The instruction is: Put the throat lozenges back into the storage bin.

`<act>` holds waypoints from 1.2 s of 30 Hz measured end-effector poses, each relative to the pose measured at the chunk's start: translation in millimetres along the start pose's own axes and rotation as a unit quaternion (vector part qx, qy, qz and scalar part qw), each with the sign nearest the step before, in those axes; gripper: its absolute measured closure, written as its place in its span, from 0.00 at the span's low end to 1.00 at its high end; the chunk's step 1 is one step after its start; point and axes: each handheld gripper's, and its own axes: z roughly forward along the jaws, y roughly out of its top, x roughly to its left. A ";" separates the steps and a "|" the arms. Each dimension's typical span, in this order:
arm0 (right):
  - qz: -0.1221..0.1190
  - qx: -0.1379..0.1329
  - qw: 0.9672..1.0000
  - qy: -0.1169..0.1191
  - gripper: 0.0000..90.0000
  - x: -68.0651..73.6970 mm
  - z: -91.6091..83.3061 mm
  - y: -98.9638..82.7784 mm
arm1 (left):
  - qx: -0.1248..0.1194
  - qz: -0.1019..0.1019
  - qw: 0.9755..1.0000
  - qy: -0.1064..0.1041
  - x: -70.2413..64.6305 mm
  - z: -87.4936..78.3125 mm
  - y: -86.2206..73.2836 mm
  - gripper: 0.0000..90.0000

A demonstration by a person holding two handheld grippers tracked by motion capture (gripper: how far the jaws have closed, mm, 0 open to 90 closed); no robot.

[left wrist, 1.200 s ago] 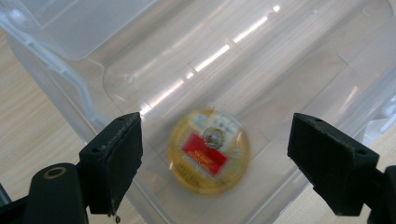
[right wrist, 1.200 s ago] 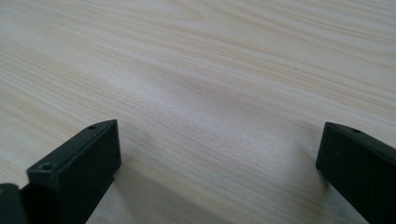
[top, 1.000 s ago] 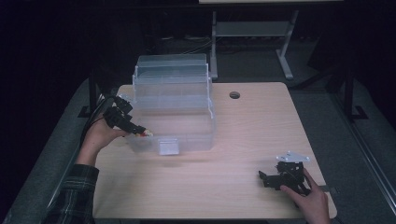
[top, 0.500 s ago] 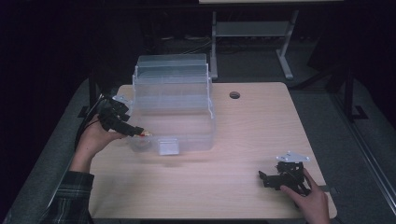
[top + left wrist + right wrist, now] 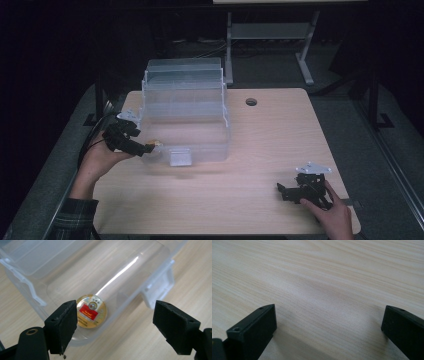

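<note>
A clear plastic storage box [image 5: 185, 117] stands on the left half of the table with its lid up. A round gold tin with a red label [image 5: 91, 311] lies inside it at the front left corner, seen through the clear wall; in the high view the tin [image 5: 158, 144] is a small gold spot. My left gripper [image 5: 116, 325] is open, its jaws wide apart just outside that corner, not touching the tin. In the high view the left gripper [image 5: 148, 147] points right at the box. My right gripper [image 5: 281, 191] rests at the table's front right, open [image 5: 327, 332] over bare wood.
The box has a white front latch [image 5: 180, 156] and stepped inner trays under the raised lid. A cable hole [image 5: 251, 102] sits in the wooden table [image 5: 280, 135] behind the box. A metal stand [image 5: 270, 30] is beyond the far edge.
The left hand and gripper have shifted slightly back to the left and down along the box's front left corner. The right gripper has stayed still.
</note>
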 end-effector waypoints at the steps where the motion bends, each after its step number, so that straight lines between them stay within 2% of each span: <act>1: 0.000 0.000 1.000 0.000 0.00 0.0 0.0 0.0 | 0.000 0.003 1.000 0.001 -1.9 -0.8 -1.3 0.21; 12: 0.000 0.000 1.000 0.000 0.00 0.0 0.1 0.0 | -0.019 0.014 1.000 -0.005 -27.9 -8.6 -15.0 0.21; 21: 0.000 0.000 1.000 0.000 0.00 -0.1 0.1 0.0 | -0.027 0.018 0.999 -0.014 -46.3 -6.7 -30.6 0.21; 36: 0.000 0.000 1.000 0.000 0.00 0.1 0.0 -0.1 | -0.046 0.022 0.999 -0.019 -56.4 14.6 -60.7 0.21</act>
